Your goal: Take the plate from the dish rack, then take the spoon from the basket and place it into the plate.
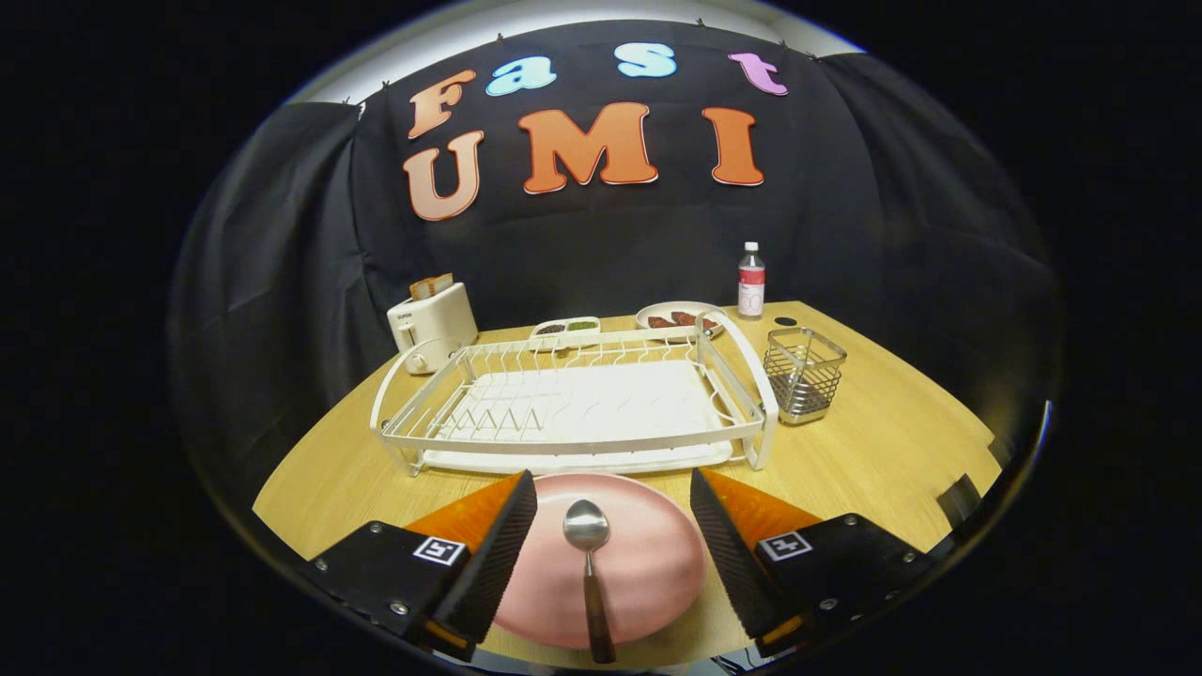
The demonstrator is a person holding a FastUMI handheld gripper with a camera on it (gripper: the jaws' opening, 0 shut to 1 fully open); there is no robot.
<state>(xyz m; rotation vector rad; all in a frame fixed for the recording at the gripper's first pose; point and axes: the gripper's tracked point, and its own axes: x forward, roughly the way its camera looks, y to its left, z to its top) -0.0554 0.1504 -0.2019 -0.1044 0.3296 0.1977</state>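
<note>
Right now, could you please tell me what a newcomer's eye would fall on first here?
Most striking is the round pink plate on the wooden table, between the open gripper fingers, with a metal spoon lying on it. Just beyond stands the white wire dish rack, with a wire basket beside it.

gripper [612, 493] fingers wide apart, one covers the pink plate's [639, 573] near-left rim. spoon [590, 573] handle end cut off at view bottom. far dish [678, 317] half hidden behind dish rack [573, 404]; contents too small to tell.
</note>
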